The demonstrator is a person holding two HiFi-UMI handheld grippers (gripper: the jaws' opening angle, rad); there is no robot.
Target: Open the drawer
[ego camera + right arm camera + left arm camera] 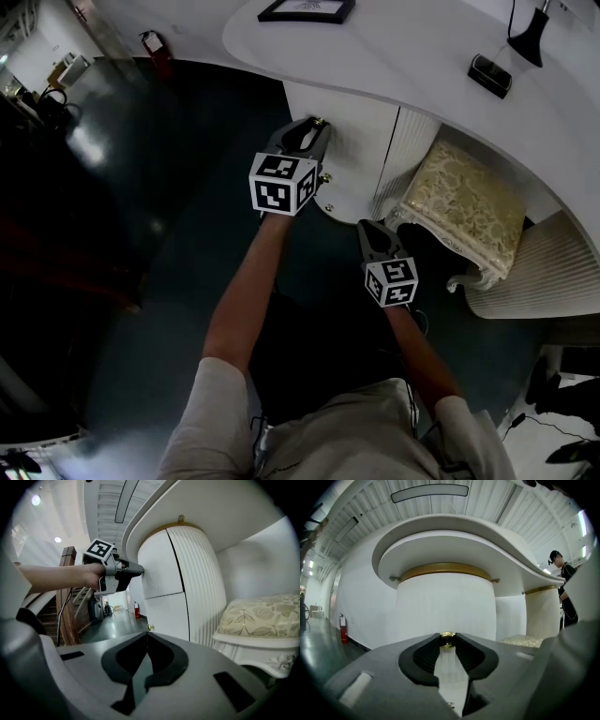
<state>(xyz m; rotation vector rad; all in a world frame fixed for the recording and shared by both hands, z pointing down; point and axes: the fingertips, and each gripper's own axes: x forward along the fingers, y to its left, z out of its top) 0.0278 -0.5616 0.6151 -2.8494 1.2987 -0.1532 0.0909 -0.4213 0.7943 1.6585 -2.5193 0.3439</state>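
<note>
The white curved drawer front (349,131) is set in the round pedestal under the counter and looks flush with it. Its small brass knob (447,640) sits between the tips of my left gripper (447,641), which press on it from both sides. From above, the left gripper (317,127) points level at the pedestal. The right gripper view shows it (139,569) against the upper drawer front. My right gripper (366,228) is lower and to the right, shut and empty (146,634). A second brass knob (150,627) lies just beyond its tips.
A cream upholstered stool (464,211) stands right of the pedestal, beside a ribbed white column (410,150). On the counter top (394,47) lie a black picture frame (307,9) and a dark device (490,75). A person (565,595) stands far right. The floor (141,187) is dark and glossy.
</note>
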